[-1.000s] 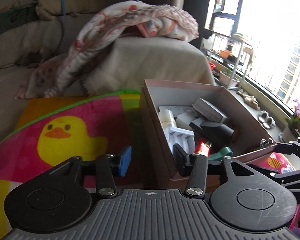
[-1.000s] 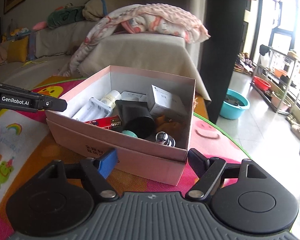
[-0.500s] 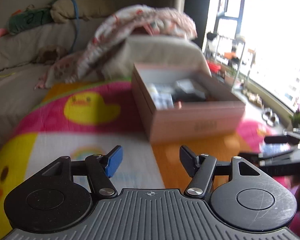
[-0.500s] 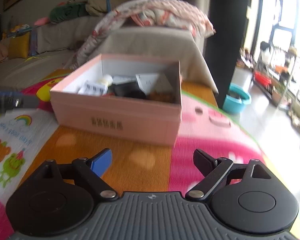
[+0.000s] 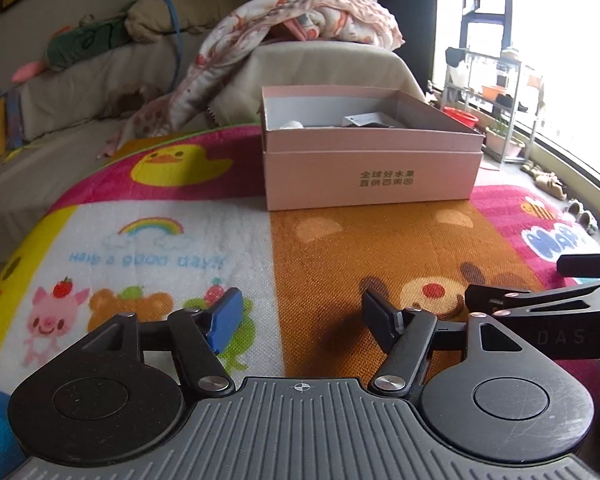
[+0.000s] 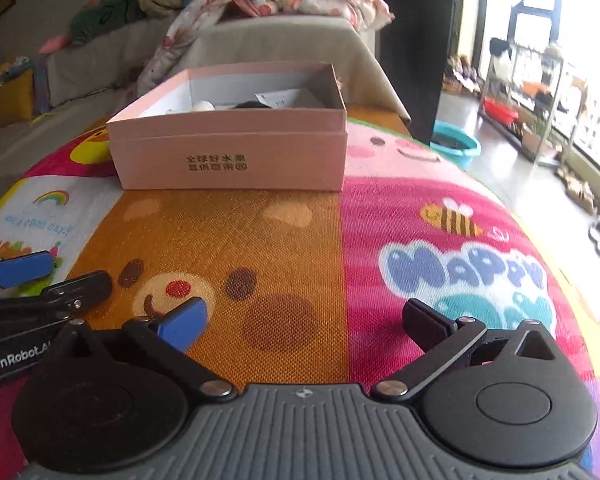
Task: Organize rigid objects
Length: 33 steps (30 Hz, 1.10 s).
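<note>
A pink cardboard box [image 5: 372,172] stands on the colourful play mat [image 5: 180,240], holding several small rigid items of which only the tops show. It also shows in the right wrist view [image 6: 228,160]. My left gripper [image 5: 302,318] is open and empty, low over the mat well in front of the box. My right gripper [image 6: 308,322] is open and empty, also low over the mat, beside the left one. The right gripper's fingers [image 5: 580,264] show at the right edge of the left wrist view.
A beige sofa [image 5: 332,64] with a patterned blanket [image 5: 300,12] stands behind the box. A teal basin [image 6: 456,146] and a metal rack [image 6: 532,96] are on the floor to the right, by the window. The mat's edge falls off to the right.
Both grippers have pulled back from the box and lowered toward the mat. The box now looks farther away and its contents are mostly hidden by its front wall.
</note>
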Each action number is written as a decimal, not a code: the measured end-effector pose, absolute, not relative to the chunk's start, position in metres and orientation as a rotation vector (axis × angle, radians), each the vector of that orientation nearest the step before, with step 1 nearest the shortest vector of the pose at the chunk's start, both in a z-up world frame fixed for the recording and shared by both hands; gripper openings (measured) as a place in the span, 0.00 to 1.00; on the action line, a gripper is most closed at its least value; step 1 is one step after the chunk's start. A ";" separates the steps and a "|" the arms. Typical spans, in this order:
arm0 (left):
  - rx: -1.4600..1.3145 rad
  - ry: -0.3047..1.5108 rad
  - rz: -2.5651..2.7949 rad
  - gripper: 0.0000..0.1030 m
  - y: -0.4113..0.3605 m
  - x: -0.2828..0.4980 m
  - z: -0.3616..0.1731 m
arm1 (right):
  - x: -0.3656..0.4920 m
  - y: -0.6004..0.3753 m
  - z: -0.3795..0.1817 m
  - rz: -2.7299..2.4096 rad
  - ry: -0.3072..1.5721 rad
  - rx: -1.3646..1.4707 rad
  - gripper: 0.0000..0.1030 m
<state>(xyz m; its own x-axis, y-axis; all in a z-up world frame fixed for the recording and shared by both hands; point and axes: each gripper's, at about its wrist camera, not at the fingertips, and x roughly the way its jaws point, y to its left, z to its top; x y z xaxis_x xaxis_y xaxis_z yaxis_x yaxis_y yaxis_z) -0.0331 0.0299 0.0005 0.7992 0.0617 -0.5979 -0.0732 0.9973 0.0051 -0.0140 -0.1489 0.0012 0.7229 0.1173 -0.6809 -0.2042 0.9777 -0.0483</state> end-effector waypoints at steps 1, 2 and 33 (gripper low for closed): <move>-0.018 0.641 0.074 0.71 0.029 -0.032 0.000 | -0.014 -0.151 0.001 0.175 0.738 -0.104 1.00; -0.018 0.641 0.075 0.71 0.029 -0.032 0.000 | -0.015 -0.151 0.001 0.166 0.733 -0.100 1.00; -0.030 0.641 0.076 0.71 0.027 -0.032 0.000 | -0.014 -0.147 -0.002 0.124 0.714 -0.093 1.00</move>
<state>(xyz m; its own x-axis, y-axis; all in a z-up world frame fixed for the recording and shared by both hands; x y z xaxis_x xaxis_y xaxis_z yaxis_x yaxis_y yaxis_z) -0.0320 0.0272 -0.0003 0.7990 0.0621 -0.5982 -0.0803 0.9968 -0.0039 -0.0142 -0.1471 -0.0023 0.7489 0.0812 -0.6577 -0.1447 0.9885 -0.0427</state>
